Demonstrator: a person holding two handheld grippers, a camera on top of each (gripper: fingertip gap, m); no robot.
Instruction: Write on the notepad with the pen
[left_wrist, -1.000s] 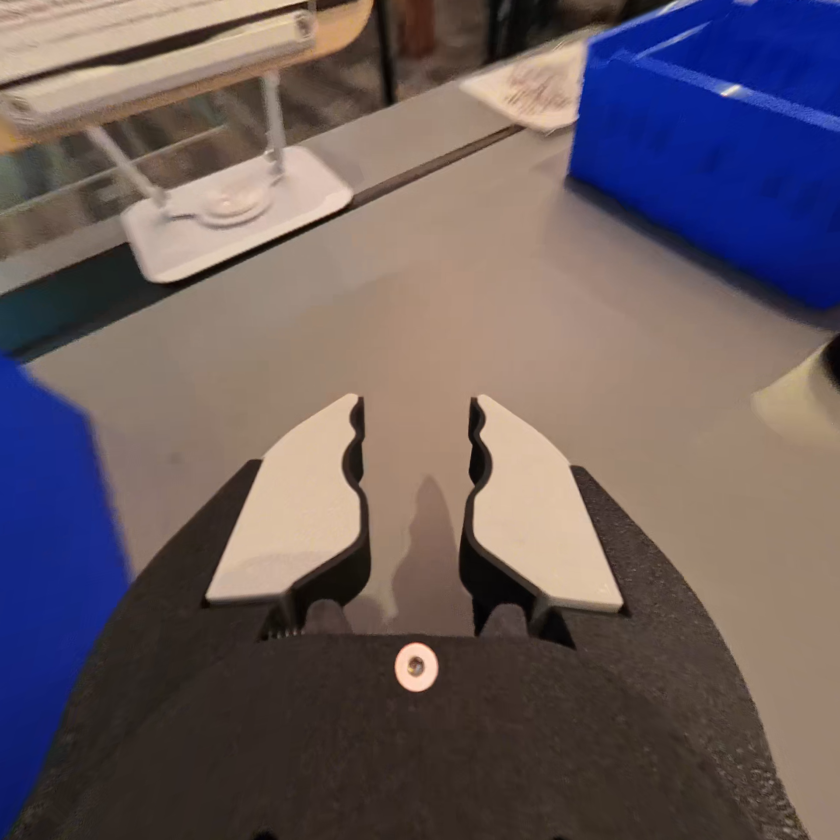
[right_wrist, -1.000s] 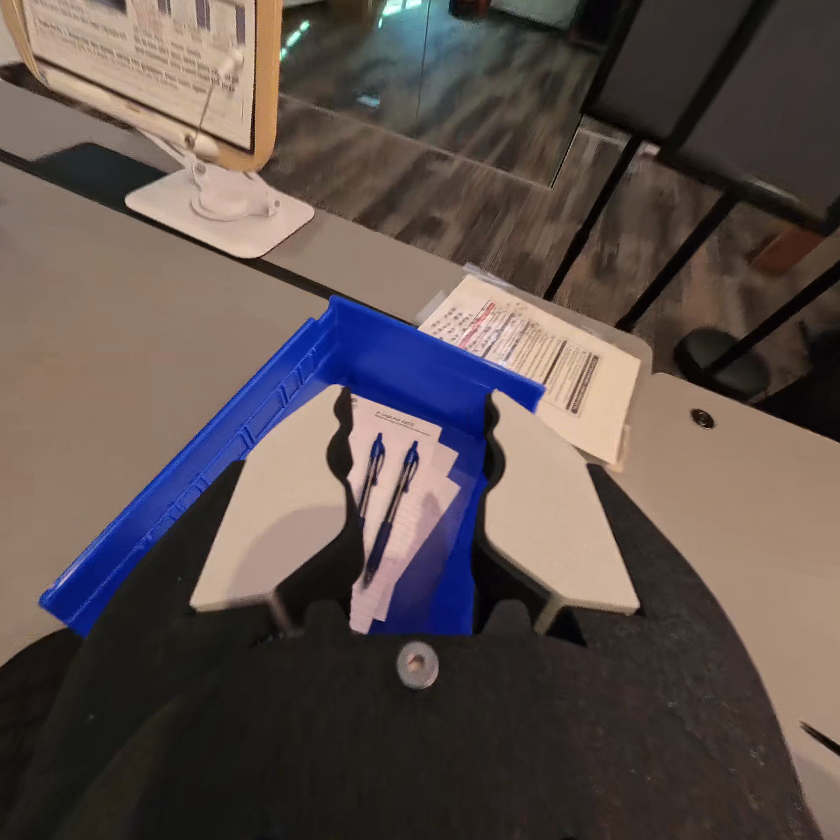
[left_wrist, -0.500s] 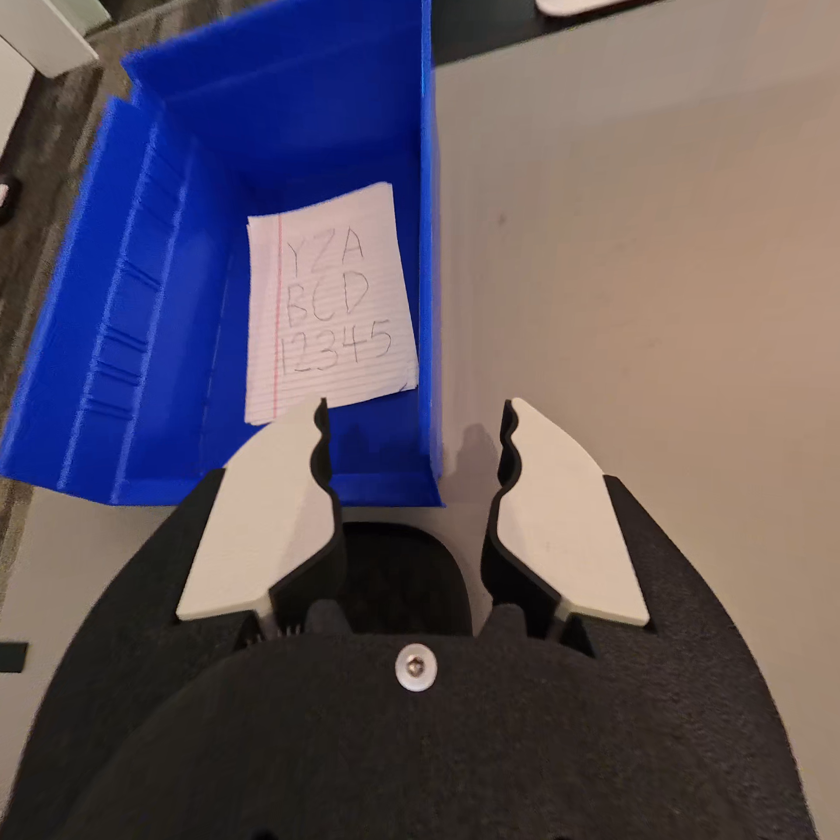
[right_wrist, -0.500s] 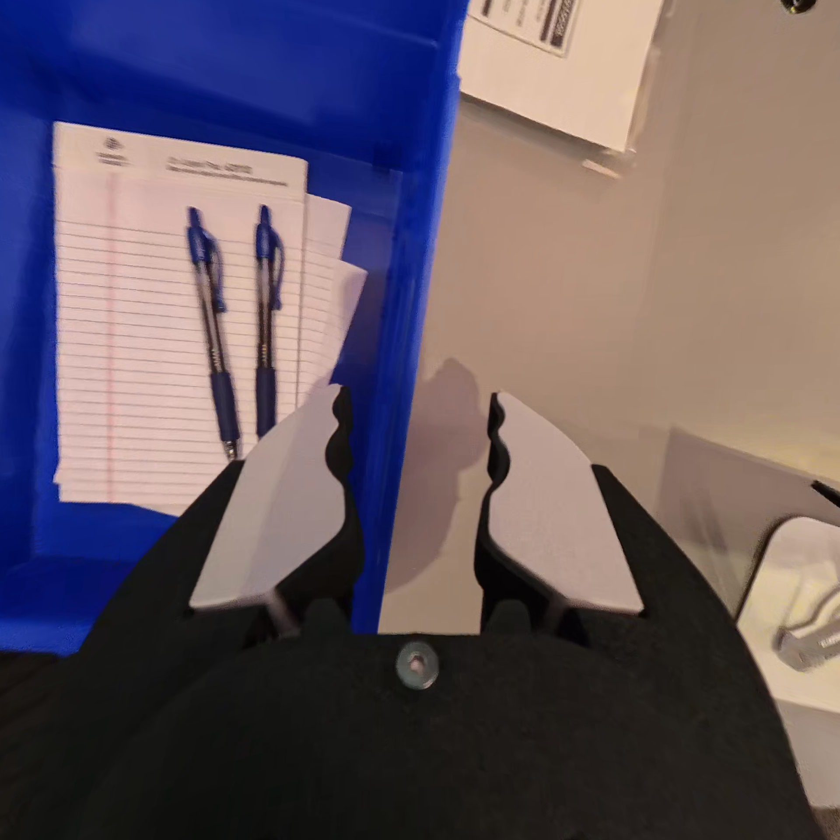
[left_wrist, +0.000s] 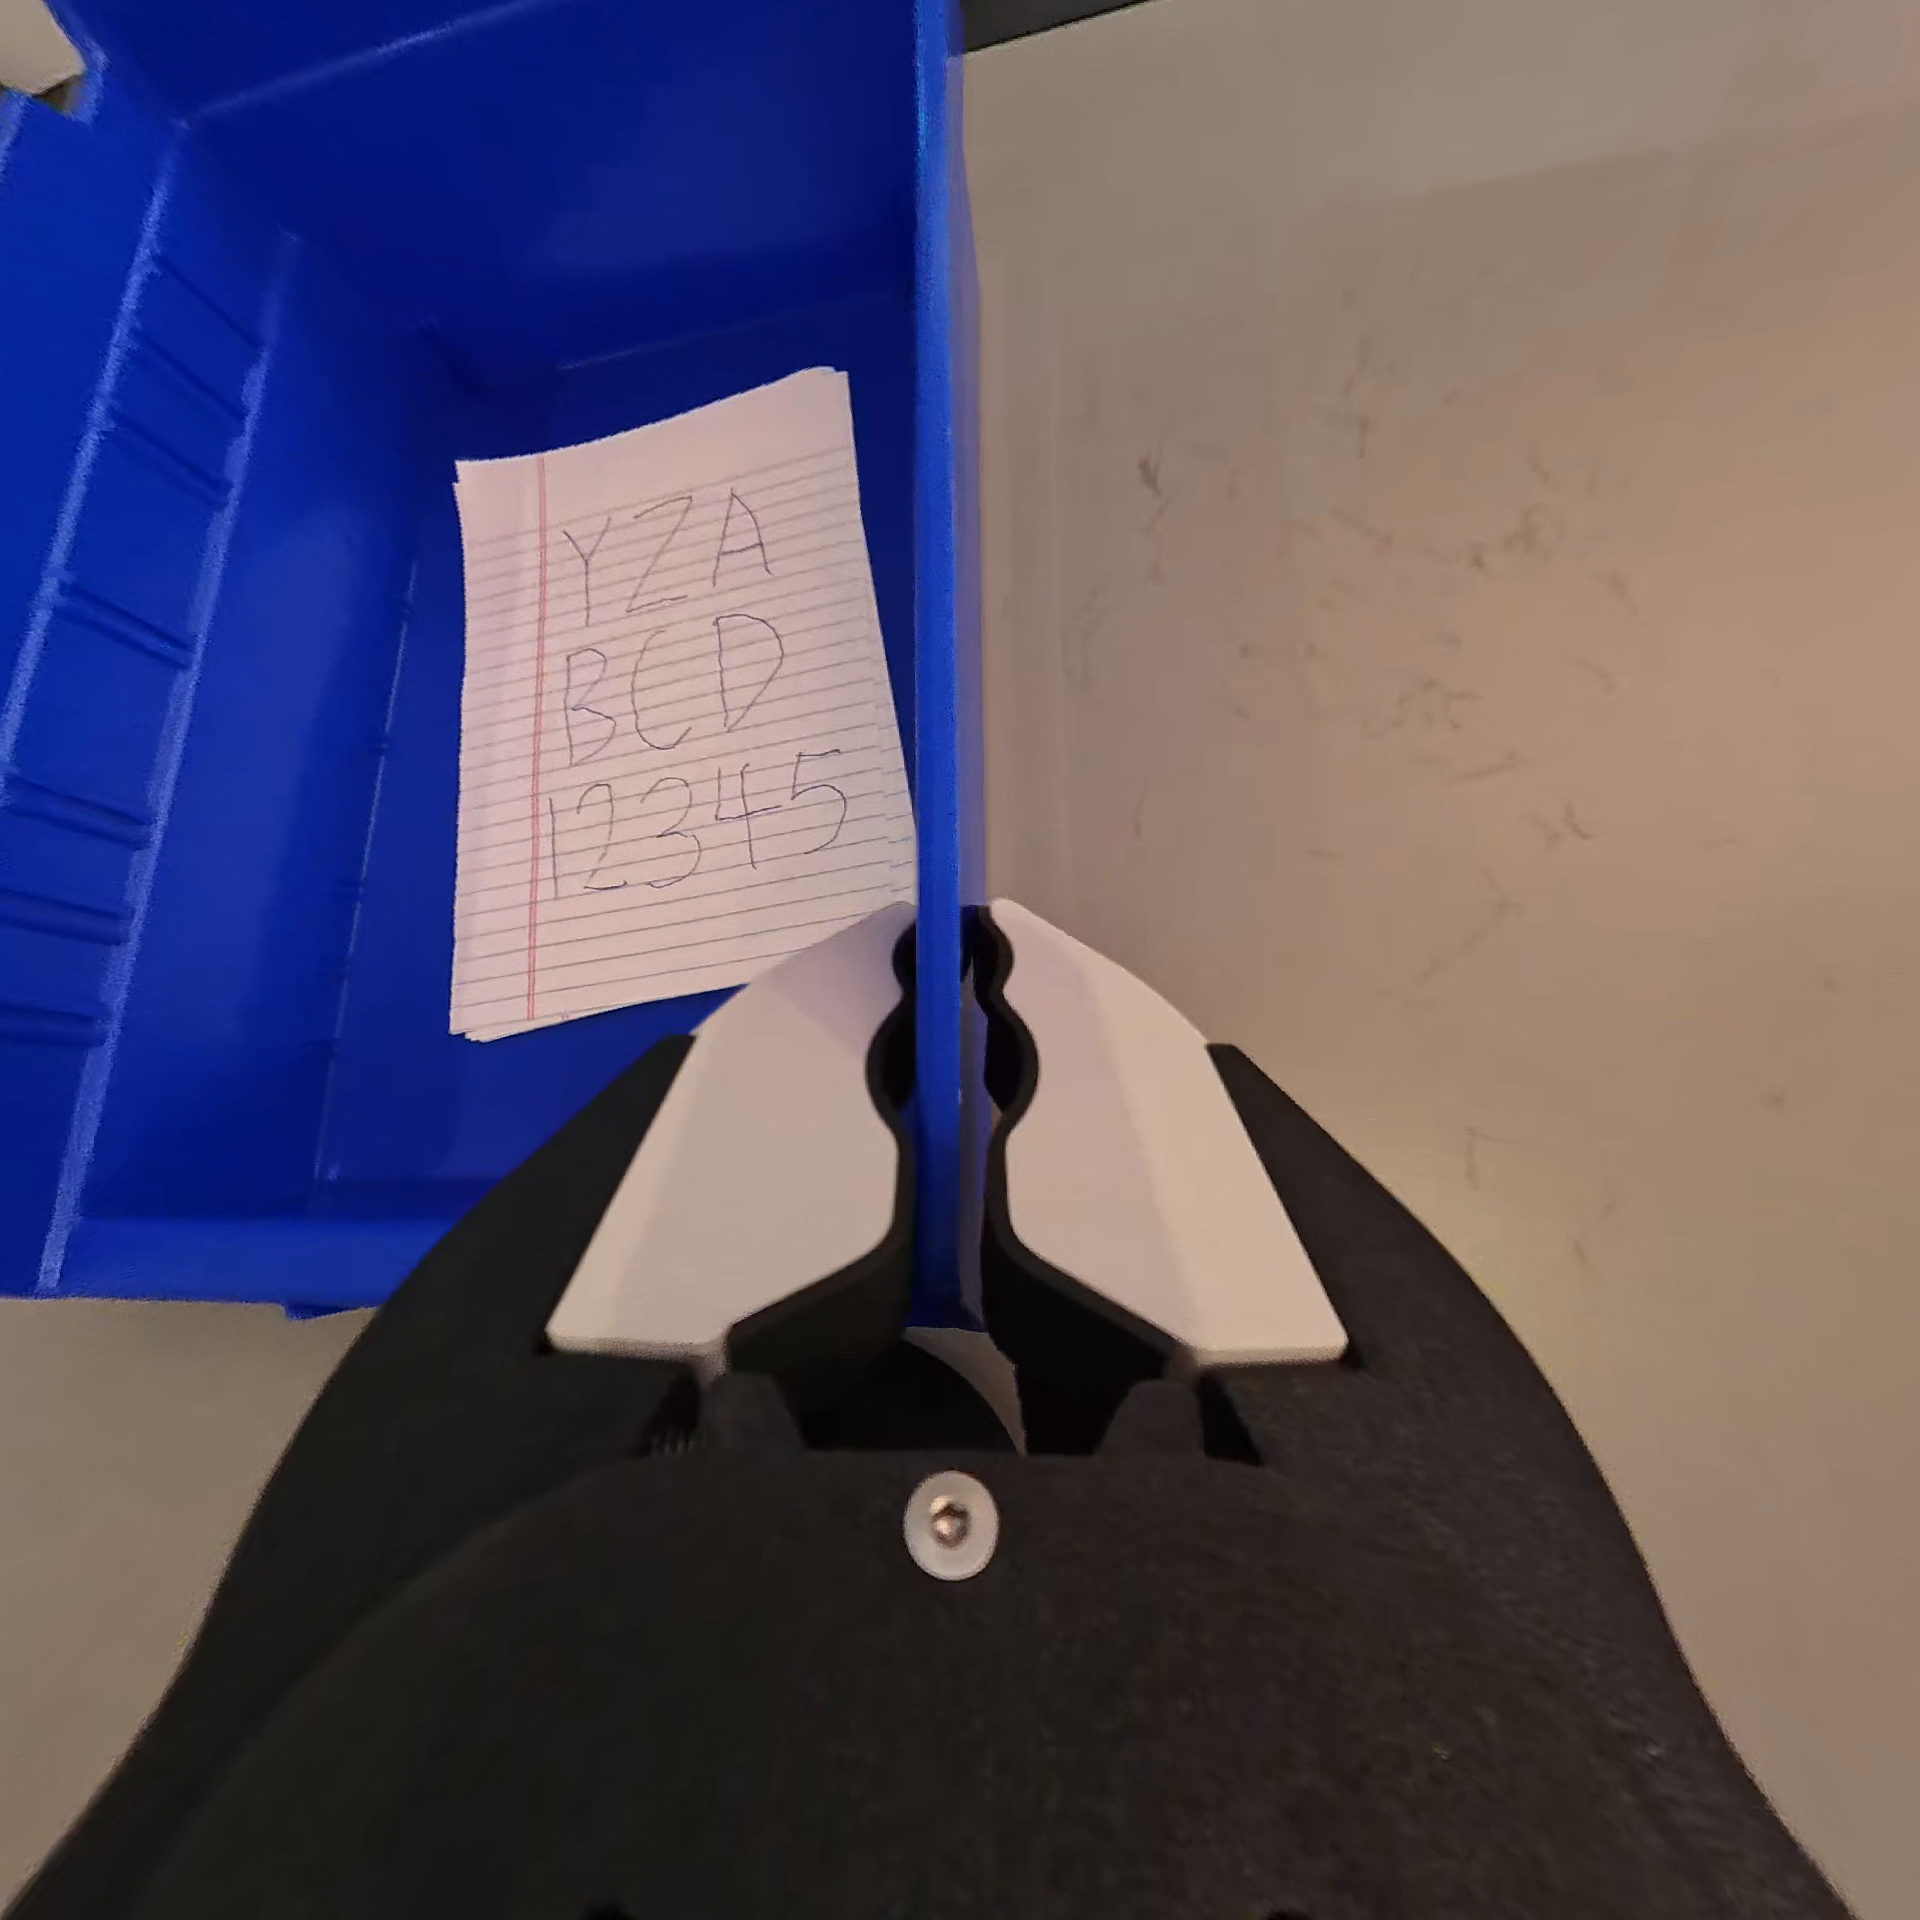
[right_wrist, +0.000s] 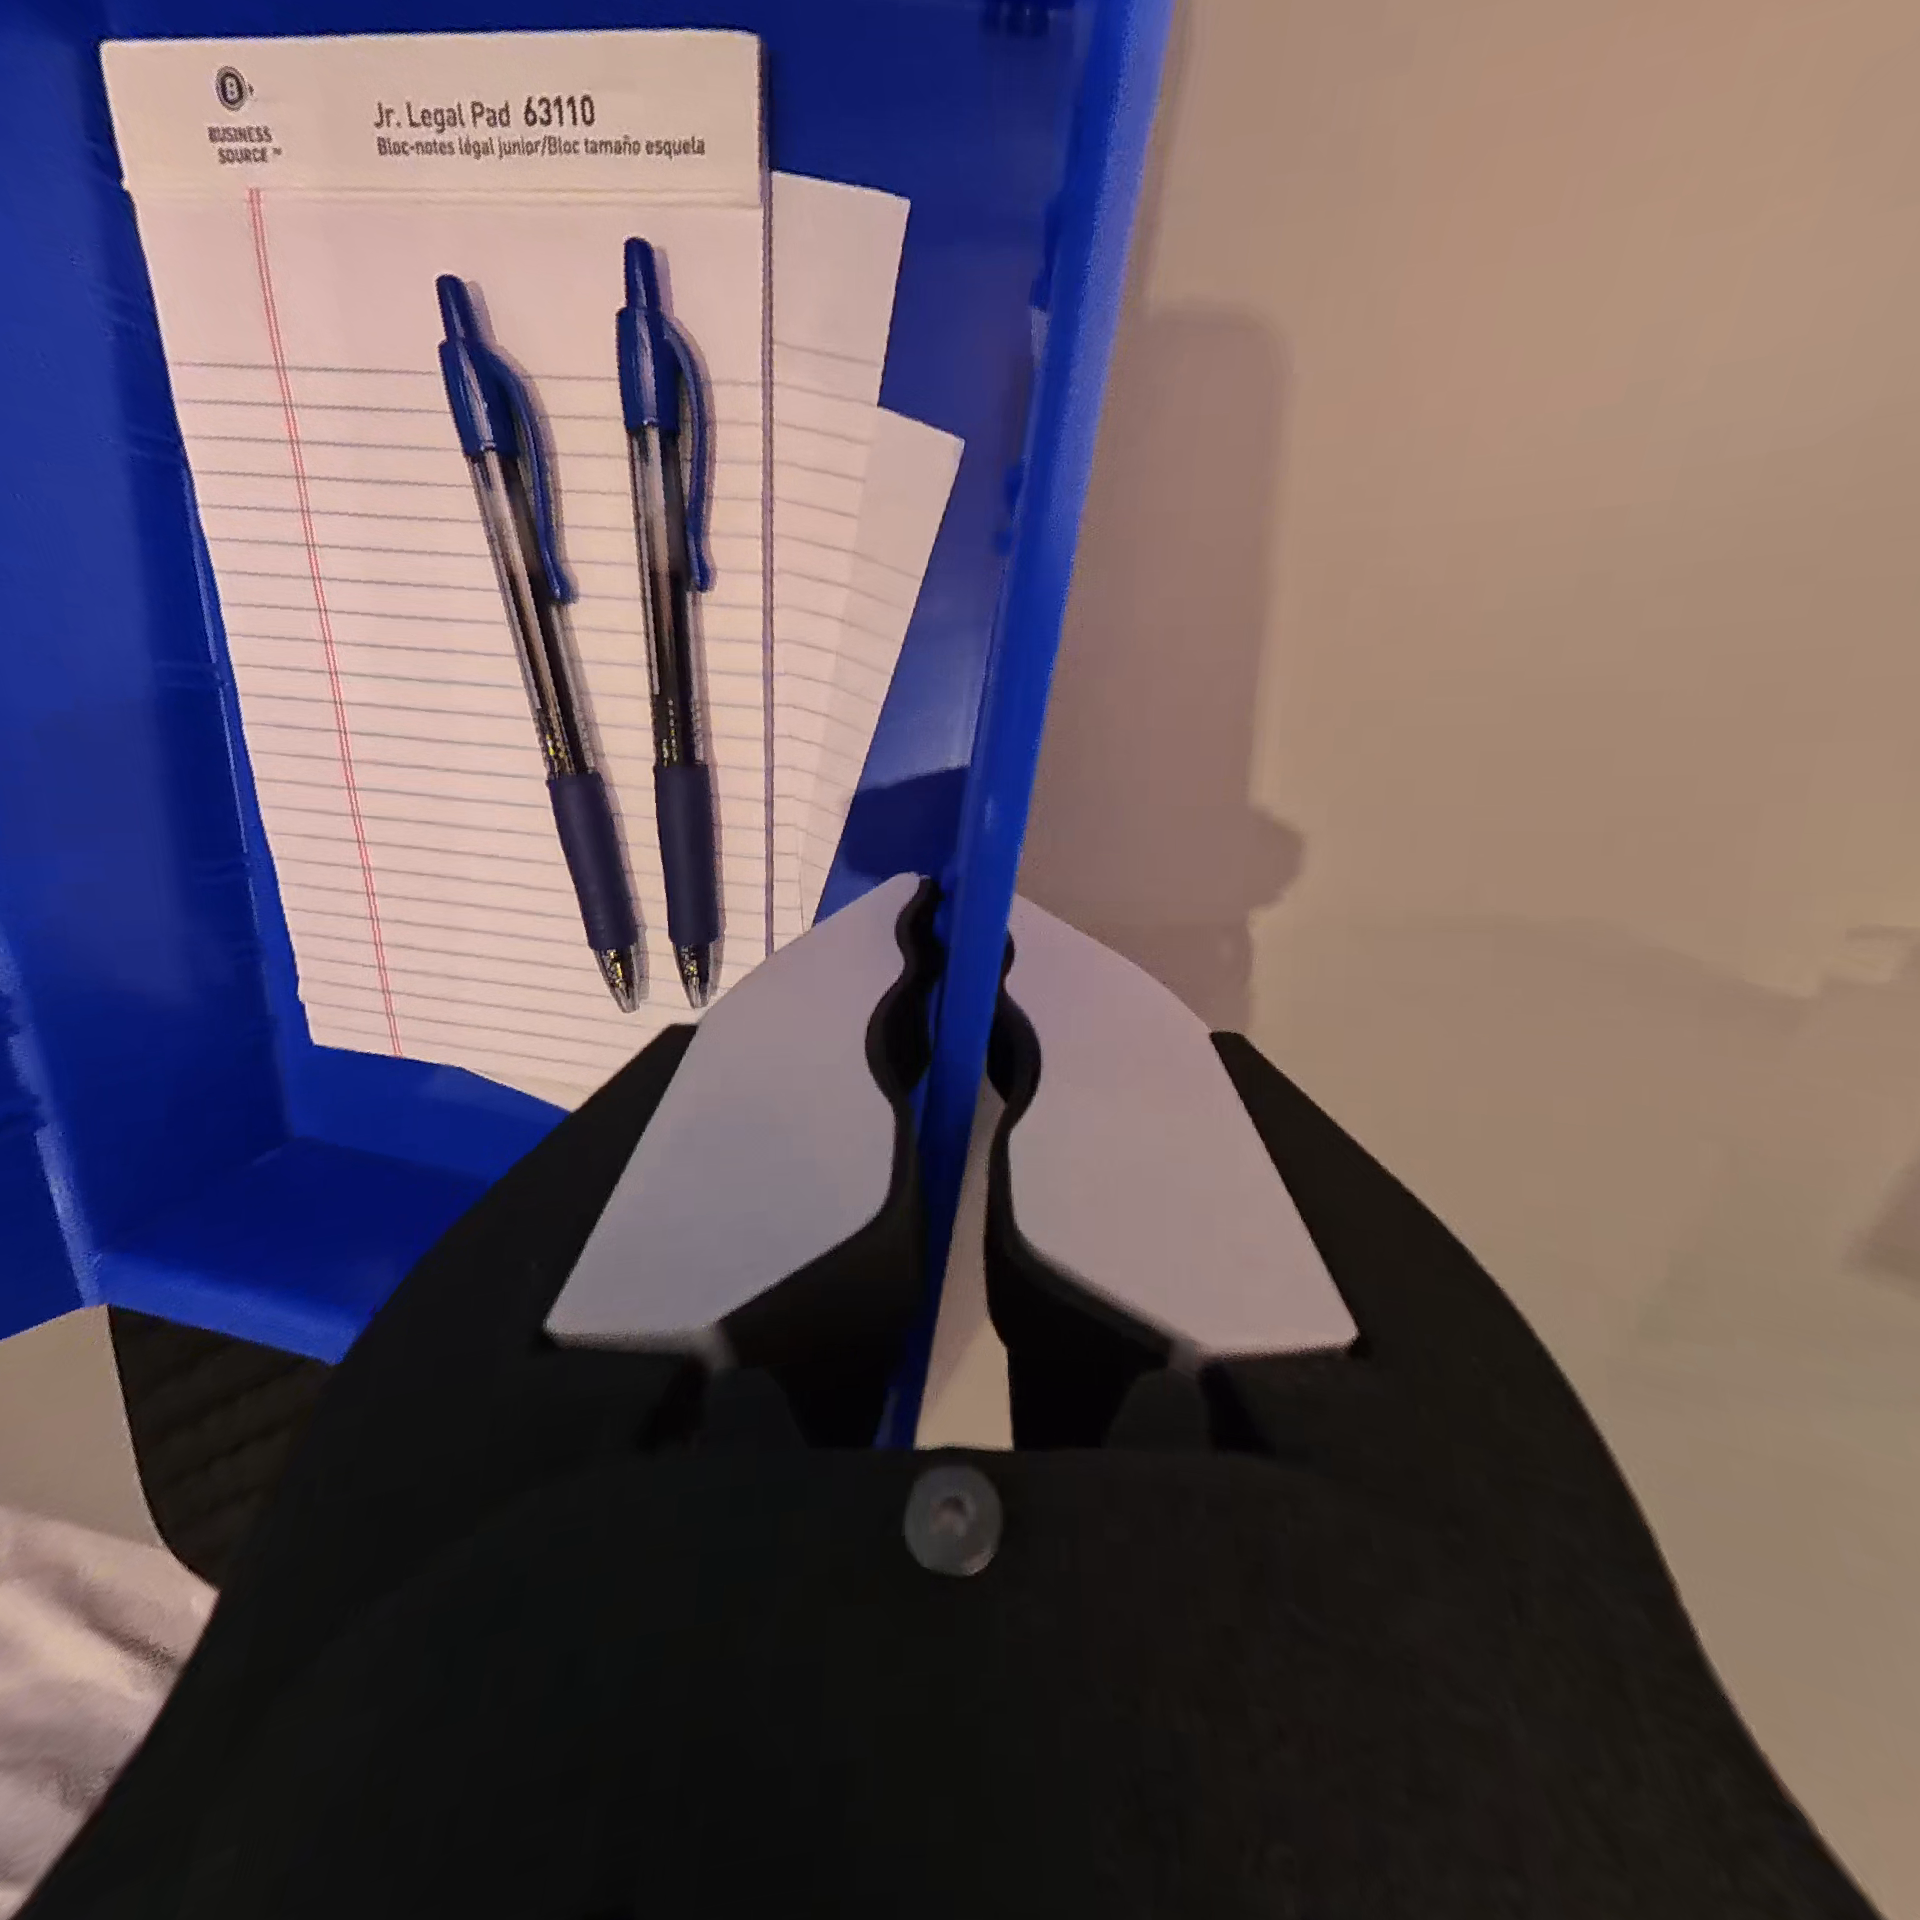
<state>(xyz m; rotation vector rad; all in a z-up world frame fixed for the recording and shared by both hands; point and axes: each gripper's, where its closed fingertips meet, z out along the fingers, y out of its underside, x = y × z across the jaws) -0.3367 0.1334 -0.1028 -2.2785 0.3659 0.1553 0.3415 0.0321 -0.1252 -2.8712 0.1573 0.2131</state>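
Left wrist view: my left gripper (left_wrist: 943, 920) pinches its blue bin (left_wrist: 208, 623) wall; my right gripper (right_wrist: 961, 914) clamps the notepad (right_wrist: 416, 675) bin (right_wrist: 1081, 312) wall, probably to drag both closer.

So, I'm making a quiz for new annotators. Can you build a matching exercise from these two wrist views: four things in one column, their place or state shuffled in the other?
Things:
1. left gripper
2. right gripper
3. two blue pens
4. handwritten sheet

Places or states:
A. side by side on the blank notepad
B. shut on the wall of the pen bin
C. flat on the floor of a bin without pens
D. shut on the wall of the sheet's bin

Pairs: 1-D, 2-B, 3-A, 4-C
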